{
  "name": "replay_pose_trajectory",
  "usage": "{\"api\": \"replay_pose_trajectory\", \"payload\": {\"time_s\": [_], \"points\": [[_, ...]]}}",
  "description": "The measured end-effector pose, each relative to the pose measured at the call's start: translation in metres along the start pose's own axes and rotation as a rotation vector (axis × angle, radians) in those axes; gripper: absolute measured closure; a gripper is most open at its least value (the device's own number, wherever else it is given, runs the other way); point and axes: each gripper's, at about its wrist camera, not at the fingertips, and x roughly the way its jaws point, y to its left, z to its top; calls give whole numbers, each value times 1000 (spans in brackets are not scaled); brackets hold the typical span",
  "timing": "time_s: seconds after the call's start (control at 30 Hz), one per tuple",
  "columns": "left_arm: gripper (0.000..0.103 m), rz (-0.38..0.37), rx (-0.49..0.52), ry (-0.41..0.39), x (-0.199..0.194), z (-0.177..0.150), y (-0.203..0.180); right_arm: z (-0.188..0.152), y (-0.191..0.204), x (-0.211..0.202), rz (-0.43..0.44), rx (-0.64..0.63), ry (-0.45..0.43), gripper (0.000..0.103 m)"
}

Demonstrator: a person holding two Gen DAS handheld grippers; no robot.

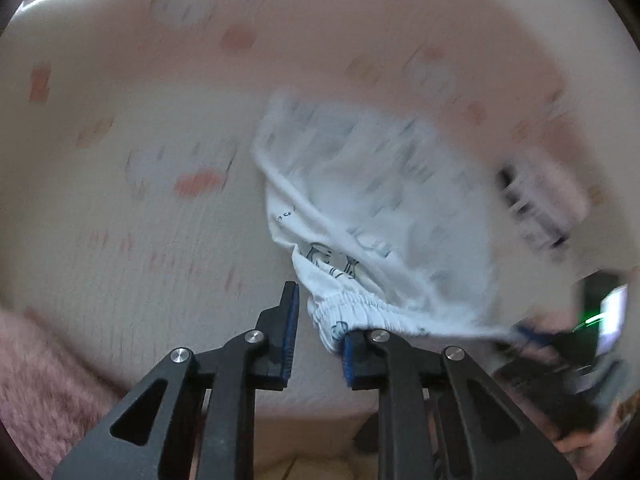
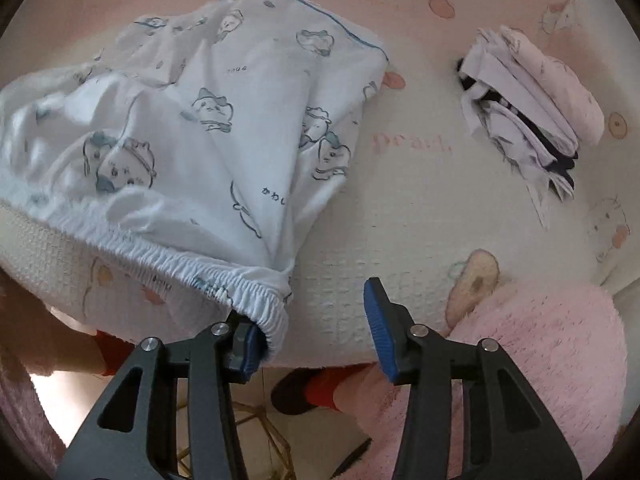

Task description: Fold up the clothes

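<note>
Pink cartoon-print bed sheet (image 2: 420, 208) underneath, I've got both the left gripper (image 1: 318, 320) and right gripper (image 2: 316, 320) gaping beside the shorts (image 2: 208, 120) waistband, neither pinching, so close squarely on the elastic before lifting.

Left wrist view is motion-blurred: the shorts' (image 1: 372, 200) print smears, and the stack (image 1: 540, 204) beyond them is perhaps folded clothes

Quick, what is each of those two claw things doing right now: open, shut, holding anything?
Left gripper: open, white cartoon-print shorts' elastic waistband touching one finger, not clamped.
Right gripper: open, the waistband draped over its one finger, not clamped.
</note>
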Motion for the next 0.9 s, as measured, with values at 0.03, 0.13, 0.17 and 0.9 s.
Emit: {"api": "replay_pose_trajectory", "payload": {"time_s": [0.03, 0.13, 0.17, 0.9], "points": [[84, -2, -34, 42, 8, -2, 6, -1, -1, -1, -6, -1, -2, 49], [84, -55, -168, 161, 28, -11, 26, -7, -4, -7, 23, -2, -22, 48], [83, -59, -163, 150, 26, -10, 26, -8, -5, -10, 44, 2, -32, 48], [57, -22, -16, 139, 31, -10, -1, -11, -38, -30, 89, 225, -53, 55]]}}
